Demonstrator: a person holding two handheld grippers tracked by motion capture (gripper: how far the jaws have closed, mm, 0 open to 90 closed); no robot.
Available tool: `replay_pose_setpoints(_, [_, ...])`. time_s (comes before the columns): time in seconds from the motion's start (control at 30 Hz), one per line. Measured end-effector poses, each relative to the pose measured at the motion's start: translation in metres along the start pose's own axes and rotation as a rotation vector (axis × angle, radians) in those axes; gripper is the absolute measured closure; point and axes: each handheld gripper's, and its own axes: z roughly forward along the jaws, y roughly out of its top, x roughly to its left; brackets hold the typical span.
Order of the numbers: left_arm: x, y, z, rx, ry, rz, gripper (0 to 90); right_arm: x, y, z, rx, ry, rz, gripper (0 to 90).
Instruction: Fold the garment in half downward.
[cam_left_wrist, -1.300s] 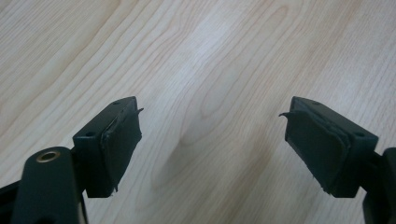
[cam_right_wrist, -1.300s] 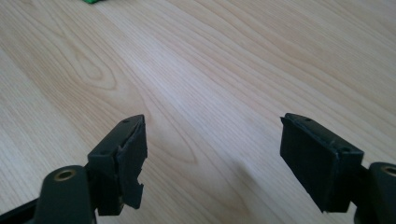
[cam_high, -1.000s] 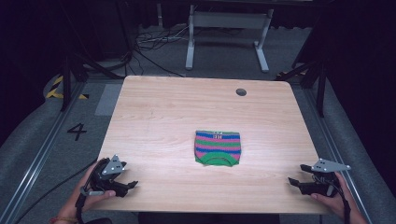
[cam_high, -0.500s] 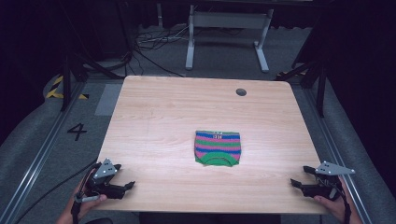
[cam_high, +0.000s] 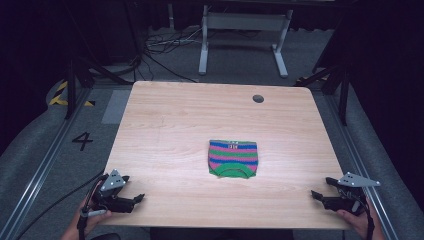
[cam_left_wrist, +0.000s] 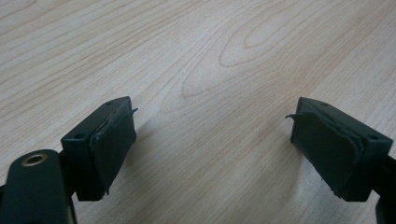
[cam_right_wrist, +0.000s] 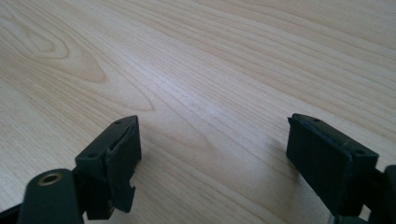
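Black jaws of the left gripper (cam_left_wrist: 212, 149) stand wide apart with nothing between them, bare wood grain showing in the gap in the left gripper view. Pads (cam_left_wrist: 114, 140) look worn, edges frayed. Right gripper (cam_right_wrist: 212, 161) same story in the right gripper view: jaws spread, empty, low over the tabletop, one pad (cam_right_wrist: 123, 161) chipped at its lower edge.

High view: left gripper (cam_high: 135, 199) sits at the near left corner of the table (cam_high: 170, 120), held by the person's left hand (cam_high: 87, 220), jaws pointing right across the wood, cable trailing off the near edge. Grey plate on top. Right gripper (cam_high: 316, 195) at the near right corner, held by the right hand (cam_high: 357, 222), grey three-cornered plate up, jaws pointing left toward the table's middle. Both grippers well apart from each other and from the cloth.

Striped knit garment (cam_high: 233, 158) lies flat near the table's centre, slightly right and toward the near side, between the two grippers but touching neither. Bands of blue, pink and green, green curved band at the near edge, small label at the far edge.

Light wood tabletop, round cable hole (cam_high: 258, 98) near the far right corner. Beyond the table: grey floor, white frame legs (cam_high: 245, 30), loose cables (cam_high: 160, 45). Floor left of the table carries a painted "4" (cam_high: 82, 141) and yellow-black hazard tape (cam_high: 60, 95).
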Motion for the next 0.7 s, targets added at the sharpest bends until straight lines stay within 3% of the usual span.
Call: replay_pose_setpoints(0.7, [0.0004,0.0004,0.0003,0.002,0.009,-0.006,12.8,-0.0005,0.0000,0.0001,0.000,-0.016,0.015,18.0])
